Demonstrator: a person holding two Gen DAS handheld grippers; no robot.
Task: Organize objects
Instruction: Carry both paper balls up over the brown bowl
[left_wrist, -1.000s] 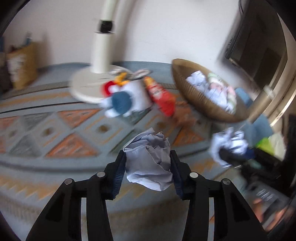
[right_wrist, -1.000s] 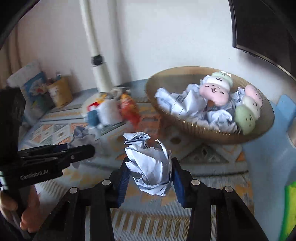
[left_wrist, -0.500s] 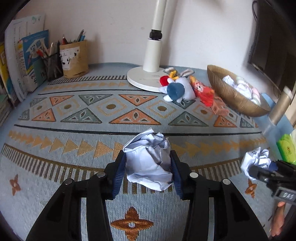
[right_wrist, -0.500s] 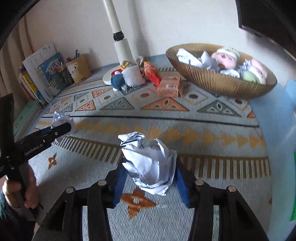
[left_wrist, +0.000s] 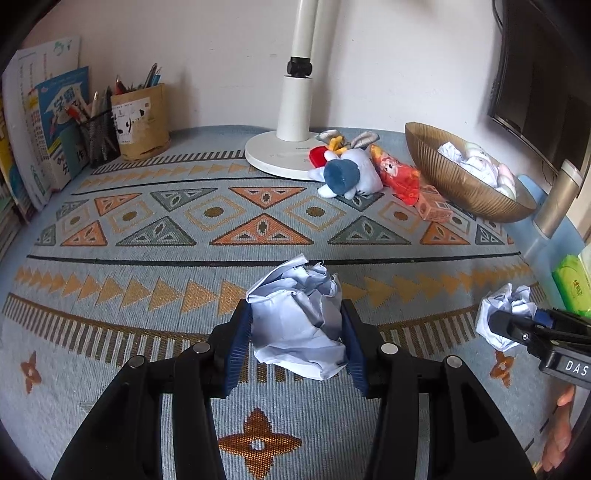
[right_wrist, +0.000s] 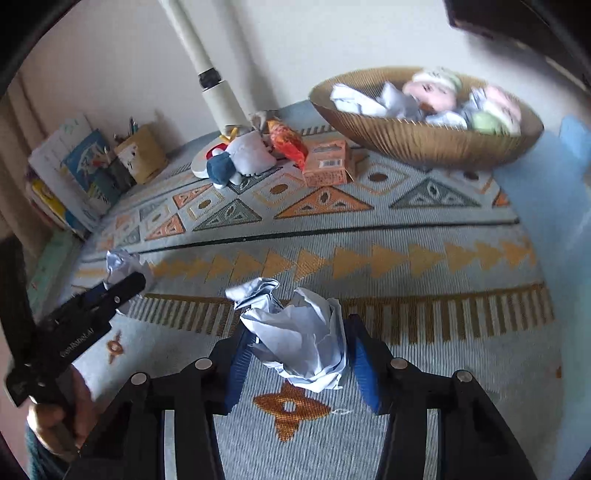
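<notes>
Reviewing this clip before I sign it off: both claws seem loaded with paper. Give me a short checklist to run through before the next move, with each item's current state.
1. Left claw shut on its crumpled white paper ball: ok.
2. Right claw gripping the second crumpled paper ball: not ok; a gap shows at the right blue pad.
3. Ribbed brown bowl in view of both cameras: ok.
4. Room left in the bowl, which already holds paper and round plush toys: cannot tell.
5. Path over the patterned rug to the bowl open: ok from the right; the orange carton and blue-and-white plush toy stand nearer the left route.
</notes>
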